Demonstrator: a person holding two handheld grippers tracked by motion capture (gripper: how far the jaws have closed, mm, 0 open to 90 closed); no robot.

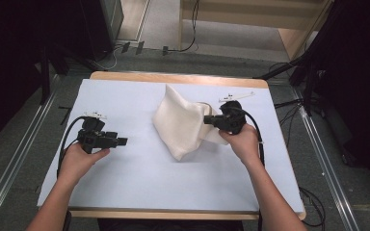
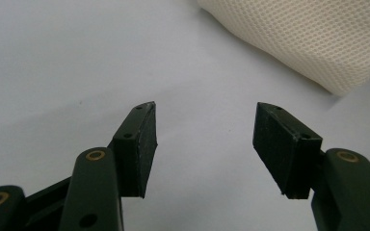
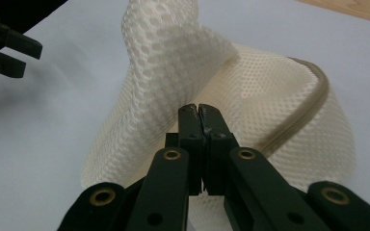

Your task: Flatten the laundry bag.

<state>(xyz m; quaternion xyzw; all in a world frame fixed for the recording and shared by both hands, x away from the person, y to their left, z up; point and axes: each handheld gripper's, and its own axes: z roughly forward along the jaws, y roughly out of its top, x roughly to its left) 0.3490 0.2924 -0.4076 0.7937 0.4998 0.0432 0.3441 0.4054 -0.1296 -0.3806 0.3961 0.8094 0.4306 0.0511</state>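
My right gripper [image 3: 198,111] is clenched, its jaws pressed together against the cream-white mesh fabric bag [image 1: 183,122]; I cannot tell whether any cloth is pinched between them. My left gripper [image 2: 204,132] is released, jaws spread wide over bare surface, well apart from the bag. The bag lies crumpled near the middle of the pale blue table cover [image 1: 125,183], one fold standing up.

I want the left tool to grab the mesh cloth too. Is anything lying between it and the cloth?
Nothing visible does. The left tool is open over bare white table cover, and the mesh cloth lies just beyond.
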